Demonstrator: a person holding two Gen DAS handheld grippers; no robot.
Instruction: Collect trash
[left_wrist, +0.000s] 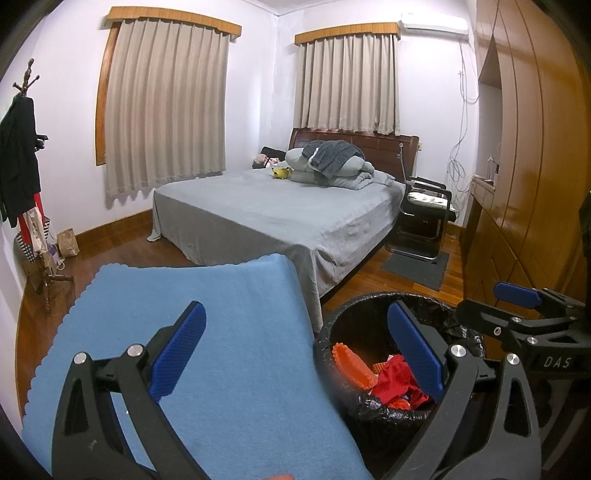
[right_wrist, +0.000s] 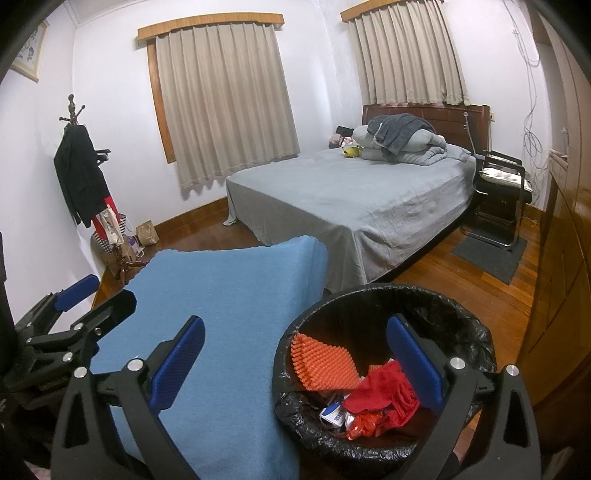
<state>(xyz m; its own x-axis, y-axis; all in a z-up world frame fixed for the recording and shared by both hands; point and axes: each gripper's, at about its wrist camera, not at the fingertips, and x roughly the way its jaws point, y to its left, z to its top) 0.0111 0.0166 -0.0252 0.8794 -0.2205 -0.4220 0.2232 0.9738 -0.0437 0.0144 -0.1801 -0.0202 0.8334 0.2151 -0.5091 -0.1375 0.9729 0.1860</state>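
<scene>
The trash (an orange ridged piece (right_wrist: 323, 363), red wrappers (right_wrist: 384, 397)) is already collected in the black-lined bin (right_wrist: 461, 314), beside the blue-covered table's (right_wrist: 236, 295) right edge. No trash is seen on that surface. Both the left gripper (left_wrist: 295, 354) and right gripper (right_wrist: 295, 360) are held wide apart, empty. "DAS" is read on the right gripper.

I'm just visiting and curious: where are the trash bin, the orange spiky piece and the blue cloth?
trash bin (right_wrist: 476, 325), right wrist view, black-lined rim.
orange spiky piece (right_wrist: 321, 363), right wrist view, its middle.
blue cloth (left_wrist: 207, 295), left wrist view, bare top.
</scene>
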